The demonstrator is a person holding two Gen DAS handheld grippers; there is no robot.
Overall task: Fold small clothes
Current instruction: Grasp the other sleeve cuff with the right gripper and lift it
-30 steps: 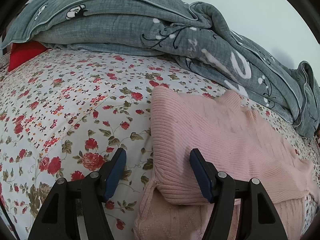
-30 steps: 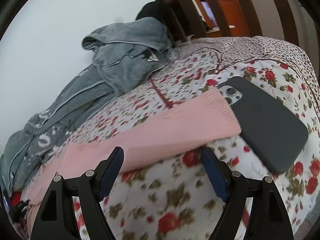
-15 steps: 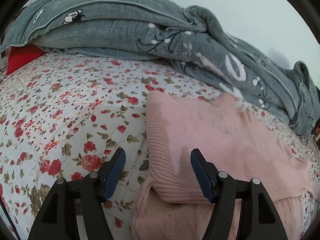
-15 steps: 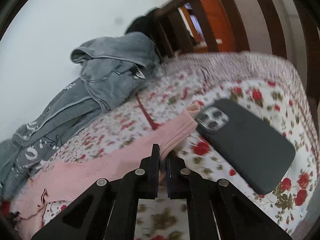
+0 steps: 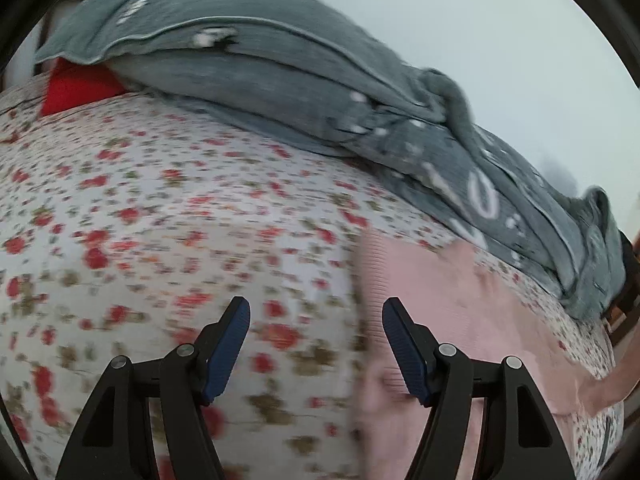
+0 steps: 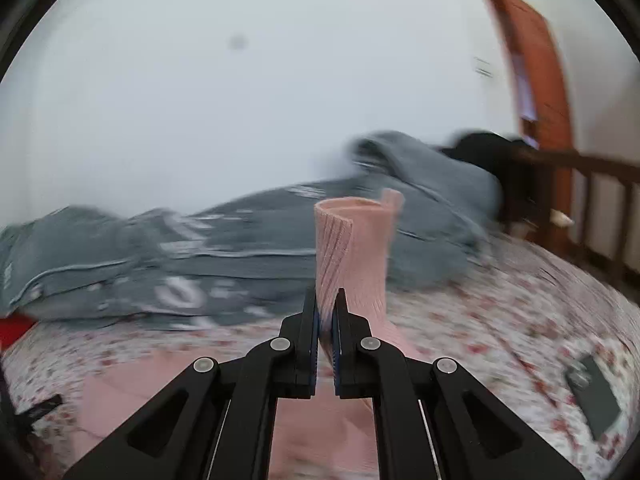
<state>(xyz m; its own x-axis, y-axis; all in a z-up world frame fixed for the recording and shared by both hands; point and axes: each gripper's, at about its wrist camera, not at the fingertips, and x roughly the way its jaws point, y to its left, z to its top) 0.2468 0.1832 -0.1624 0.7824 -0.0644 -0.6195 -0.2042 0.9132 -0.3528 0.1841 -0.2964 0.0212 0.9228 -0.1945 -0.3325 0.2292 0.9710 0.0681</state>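
A pink knitted sweater [image 5: 452,304] lies on the flowered bedsheet [image 5: 160,220], blurred by motion. My left gripper [image 5: 316,328] is open above the sheet, its right finger over the sweater's left edge, nothing between its pads. In the right wrist view my right gripper [image 6: 326,312] is shut on the pink sleeve [image 6: 352,256]. The ribbed cuff stands up above the jaws, lifted off the bed. The rest of the sweater [image 6: 168,392] spreads below that gripper.
A crumpled grey quilt [image 5: 320,92] lies along the wall behind the sweater. A red cushion [image 5: 76,88] peeks out at the far left. A dark phone [image 6: 596,396] rests on the sheet at the right, near a wooden bed rail [image 6: 592,200].
My right gripper has shut on the pink sleeve's cuff and swung up and away from the phone with it. My left gripper has shifted left, so the sweater now sits further right.
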